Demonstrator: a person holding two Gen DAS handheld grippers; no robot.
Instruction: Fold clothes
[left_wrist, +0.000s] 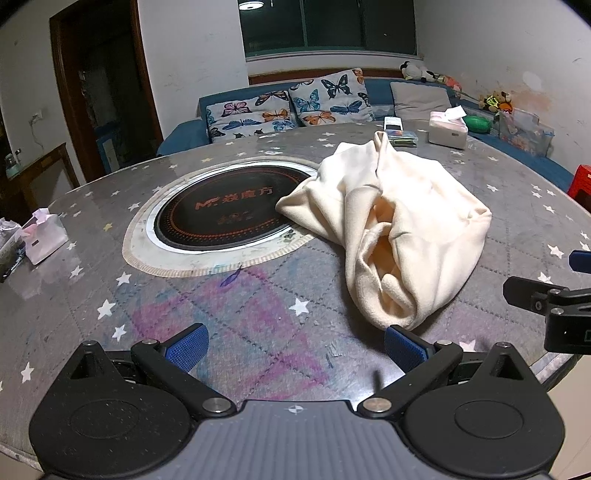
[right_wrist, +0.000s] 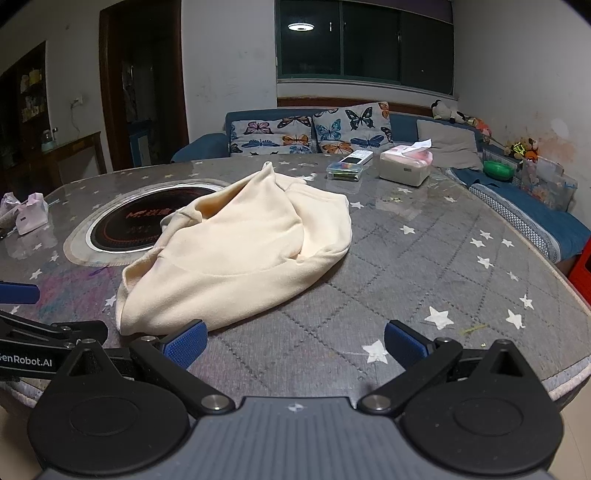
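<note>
Behind the round grey quilted bench (right_wrist: 424, 258) with its white star print runs a blue sofa with butterfly cushions (right_wrist: 310, 133), under a dark window. On the bench lies the task's thing, a crumpled cream fleece garment (right_wrist: 236, 251), heaped rather than spread, its far edge lapping over the black round induction hob (left_wrist: 221, 214) set into the middle. Both tools sit low at the near rim. The left gripper (left_wrist: 295, 345) is released, its blue-padded fingers wide apart and holding nothing; the garment's nearest lobe lies just ahead of its right finger, close to touching or touching it. The right gripper (right_wrist: 295, 341) is likewise spread and empty, with the garment's near corner just ahead of its left finger. Each tool shows at the edge of the other's view, so they stand side by side with the heap ahead and between them, which looks like a ready stance for taking two edges at once. Folding appears not yet begun: the cloth would first have to be drawn flat, and soft fleece is likely to sag and cling. A white tissue box (right_wrist: 404, 168) and a small clear case (right_wrist: 343, 171) sit well beyond the garment, out of the way.
</note>
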